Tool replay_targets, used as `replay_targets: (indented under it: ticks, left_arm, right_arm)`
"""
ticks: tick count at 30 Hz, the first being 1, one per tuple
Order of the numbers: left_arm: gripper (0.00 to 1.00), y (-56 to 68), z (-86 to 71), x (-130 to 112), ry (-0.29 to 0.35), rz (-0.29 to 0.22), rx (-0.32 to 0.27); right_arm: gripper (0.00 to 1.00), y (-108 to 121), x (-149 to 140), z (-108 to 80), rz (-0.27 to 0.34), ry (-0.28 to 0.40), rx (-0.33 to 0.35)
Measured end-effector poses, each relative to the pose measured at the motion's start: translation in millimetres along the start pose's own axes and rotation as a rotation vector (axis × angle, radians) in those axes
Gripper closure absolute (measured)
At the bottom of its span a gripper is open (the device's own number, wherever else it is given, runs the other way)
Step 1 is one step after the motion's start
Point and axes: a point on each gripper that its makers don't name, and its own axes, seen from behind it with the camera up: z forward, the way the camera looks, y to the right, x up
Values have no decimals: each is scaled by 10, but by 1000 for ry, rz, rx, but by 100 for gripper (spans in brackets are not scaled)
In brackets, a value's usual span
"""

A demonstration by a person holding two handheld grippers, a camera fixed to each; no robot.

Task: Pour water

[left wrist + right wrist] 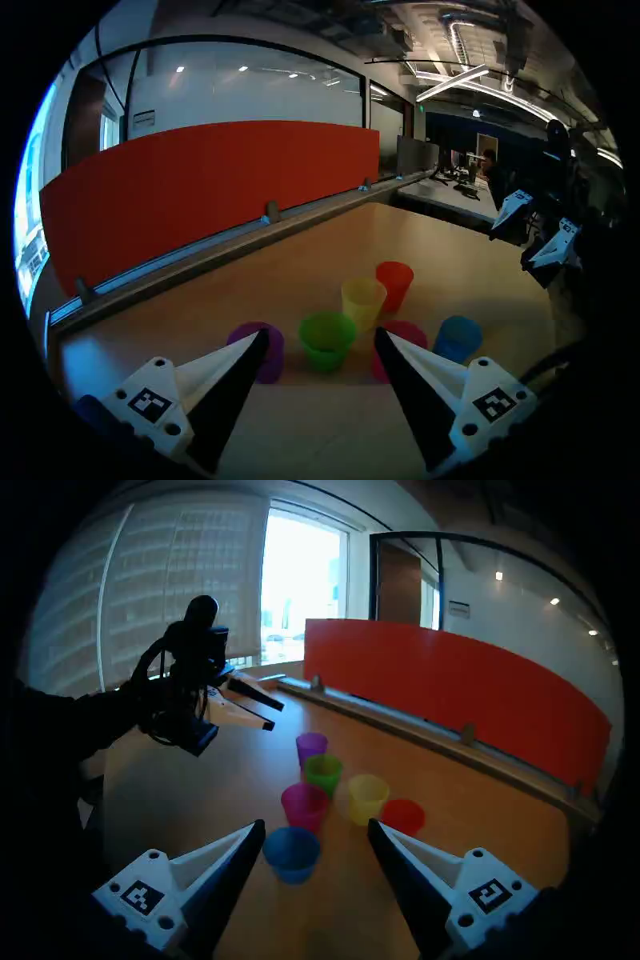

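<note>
On the table [456,240]: 6 cups [326,340], 1 per colour. Left gripper [320,331] & right gripper [316,822] both spread, empty. Right gripper view adds a bright window [304,592].

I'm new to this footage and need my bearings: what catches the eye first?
Six bright cups cluster on the wooden table, just ahead of the open left gripper. A long red partition runs behind them. In the right gripper view, the left gripper hangs over the table left of the cups, dark against a bright window.
</note>
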Motion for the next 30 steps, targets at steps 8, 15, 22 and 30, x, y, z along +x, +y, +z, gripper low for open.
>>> replay_targets:
  ticks: [8,15,22,30]
  left_arm:
    - [2,40,287,-249,-62,30,-24]
    - [2,55,526,-441,-110,61,-32]
    - [2,93,698,-547,-147,75,-50]
    - [1,108,847,-623,-172,84,-64]
  right_arm:
    - [1,-46,-275,186,17,-45,23]
    - [1,-98,-428,325,36,-65,49]
    - [1,-157,-522,437,51,-76,72]
    - [1,-182,-647,522,55,-94,78]
